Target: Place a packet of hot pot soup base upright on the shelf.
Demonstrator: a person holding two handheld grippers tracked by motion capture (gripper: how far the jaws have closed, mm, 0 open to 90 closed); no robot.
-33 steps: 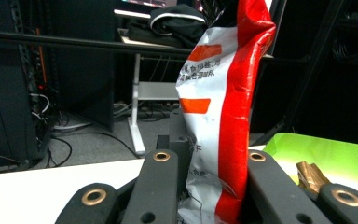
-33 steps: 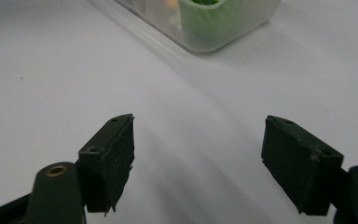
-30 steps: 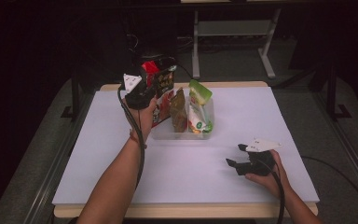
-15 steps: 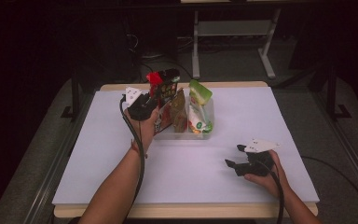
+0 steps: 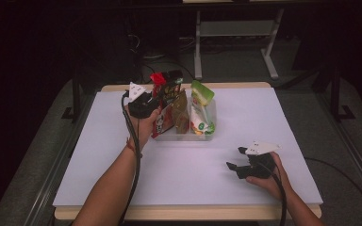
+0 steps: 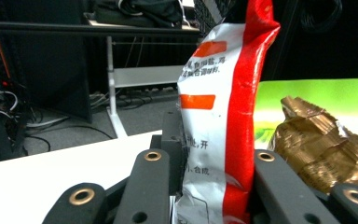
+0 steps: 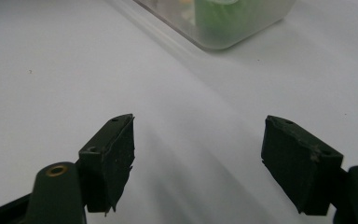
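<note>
Red-and-white plastic snack packet (image 6: 223,116): black Chinese characters, partly legible ("合成", "开"), beside two unlettered orange bars.

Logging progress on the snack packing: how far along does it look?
Done: a green pouch and a brown packet stand in the clear bin. In hand: the left gripper is clamped on a red-and-white bag at the bin's left end. The right gripper rests open on the table. Left: releasing that bag.

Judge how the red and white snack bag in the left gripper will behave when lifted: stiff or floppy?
Probably floppy: the red and white snack bag is thin creased film that bulges between the left gripper fingers. Likely light, puffed with air. Its glossy surface may slip.
</note>
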